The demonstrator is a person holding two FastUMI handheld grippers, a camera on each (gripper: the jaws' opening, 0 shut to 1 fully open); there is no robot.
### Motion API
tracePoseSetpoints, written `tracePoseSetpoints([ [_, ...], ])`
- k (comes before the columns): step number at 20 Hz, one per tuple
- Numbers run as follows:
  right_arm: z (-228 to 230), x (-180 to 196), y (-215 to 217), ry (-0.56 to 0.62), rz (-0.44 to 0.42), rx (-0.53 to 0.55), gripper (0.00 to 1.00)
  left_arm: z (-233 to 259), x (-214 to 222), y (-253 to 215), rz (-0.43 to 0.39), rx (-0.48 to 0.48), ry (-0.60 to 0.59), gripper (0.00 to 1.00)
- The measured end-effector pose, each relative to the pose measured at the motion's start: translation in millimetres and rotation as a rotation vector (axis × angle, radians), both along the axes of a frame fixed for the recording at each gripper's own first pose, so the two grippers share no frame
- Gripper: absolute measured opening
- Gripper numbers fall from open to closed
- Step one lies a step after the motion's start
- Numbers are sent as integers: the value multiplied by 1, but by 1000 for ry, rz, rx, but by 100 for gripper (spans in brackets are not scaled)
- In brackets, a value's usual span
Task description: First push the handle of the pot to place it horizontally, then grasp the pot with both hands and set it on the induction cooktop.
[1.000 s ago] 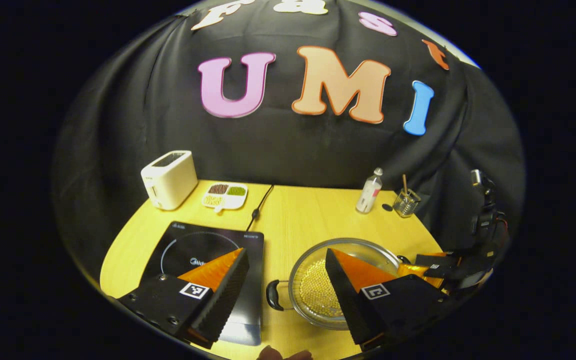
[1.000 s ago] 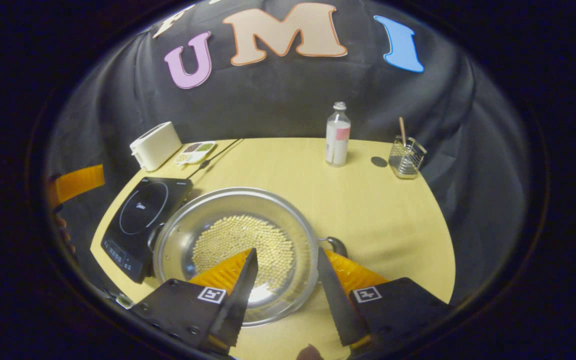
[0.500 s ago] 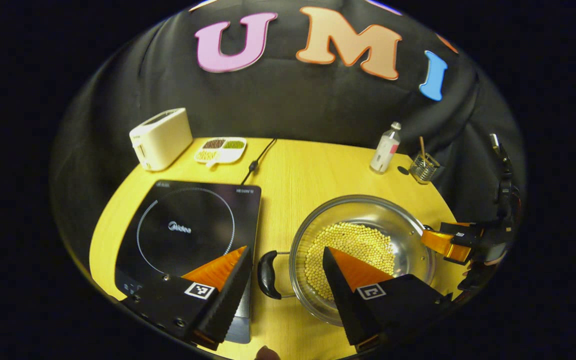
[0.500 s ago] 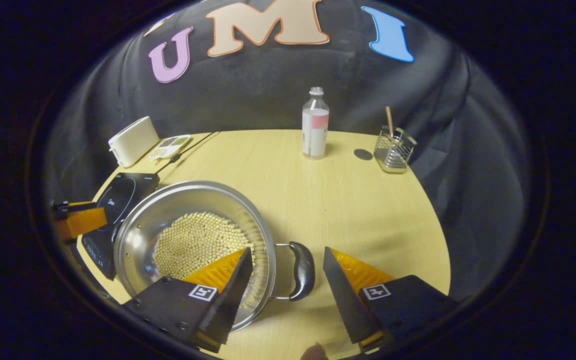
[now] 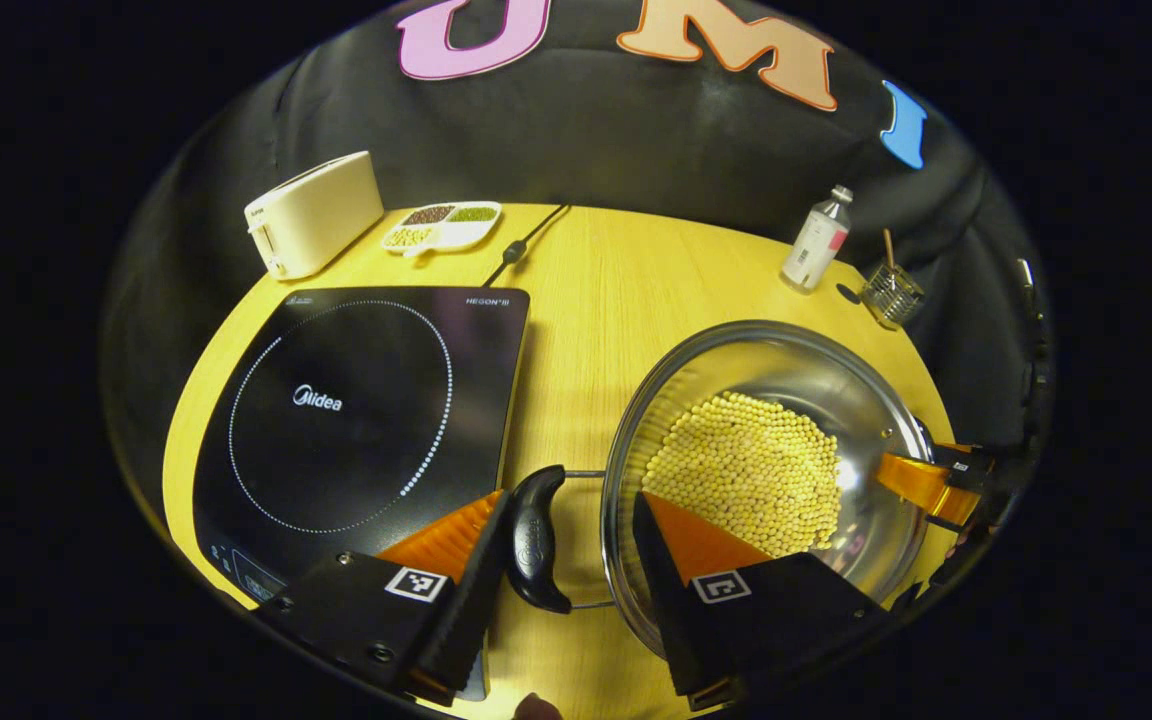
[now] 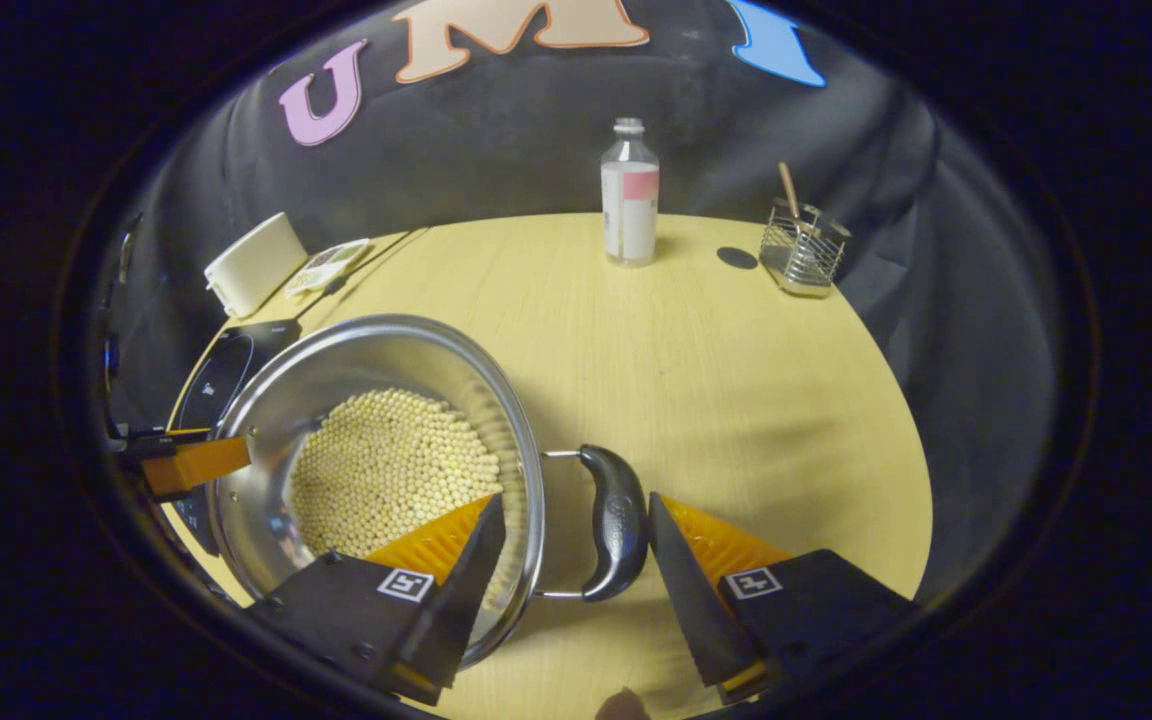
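From the left gripper view I see the pot (image 5: pixel 771 455) at lower right on the desk (image 5: pixel 606 300), its bottom covered with small yellow beans (image 5: pixel 746 470). My left claw (image 5: pixel 561 575) is spread apart around the pot's near black handle (image 5: pixel 533 540): one finger lies just beside the handle's outer face, the other sits over the rim inside the pot. The cooktop (image 5: pixel 356 410) lies just left of that handle, flat and bare, reading "Midea" in the ring and "HEGON" at its far corner. Its cord (image 5: pixel 521 240) runs off toward the top. In the upper left stand a white toaster (image 5: pixel 314 212) and a divided dish (image 5: pixel 441 225) of grains; at upper right, a bottle (image 5: pixel 816 240) and a wire holder (image 5: pixel 891 295). The right claw (image 5: pixel 926 480) shows at the pot's far edge.

In the right gripper view my right claw (image 6: pixel 571 560) is likewise parted around the other handle (image 6: pixel 616 520), one finger inside the rim, one just outside the handle; I cannot tell if it touches. The bottle's pink label is unreadable to me.
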State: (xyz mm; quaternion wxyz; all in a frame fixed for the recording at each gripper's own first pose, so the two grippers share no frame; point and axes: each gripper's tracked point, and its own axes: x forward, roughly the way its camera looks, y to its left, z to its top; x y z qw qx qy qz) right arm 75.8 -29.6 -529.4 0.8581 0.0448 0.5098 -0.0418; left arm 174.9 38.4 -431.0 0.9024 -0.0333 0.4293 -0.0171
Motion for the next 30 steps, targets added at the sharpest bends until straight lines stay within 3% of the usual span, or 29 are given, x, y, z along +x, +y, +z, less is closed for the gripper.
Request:
tracePoseSetpoints([
  [1, 0, -3, 0, 7, -2, 2, 87, -4, 2, 0, -1, 2, 3, 80],
  [2, -3, -5, 3, 15, -6, 22, 87, -5, 1, 0, -4, 7, 17, 72],
  [7, -7, -17, 1, 64, -42, 57, 80, -16, 3, -3, -5, -6, 53, 71],
  [9, -11, -15, 3, 79, -91, 95, 64, -17, 3, -3, -16, -3, 68, 67],
  [12, -12, -15, 4, 93, -161, 155, 58, -14, 3, -4, -22, -45, 87, 64],
  [15, -10, -14, 4, 107, -201, 213, 42, -16, 3, -10, -25, -92, 118, 57],
  [22, 23, -11, 10, 93, -208, 223, 42, 16, 1, -1, -28, -83, 110, 55],
  [30, 63, 8, 59, 42, -178, 275, 42, 67, -5, 47, -2, -54, 58, 54],
])
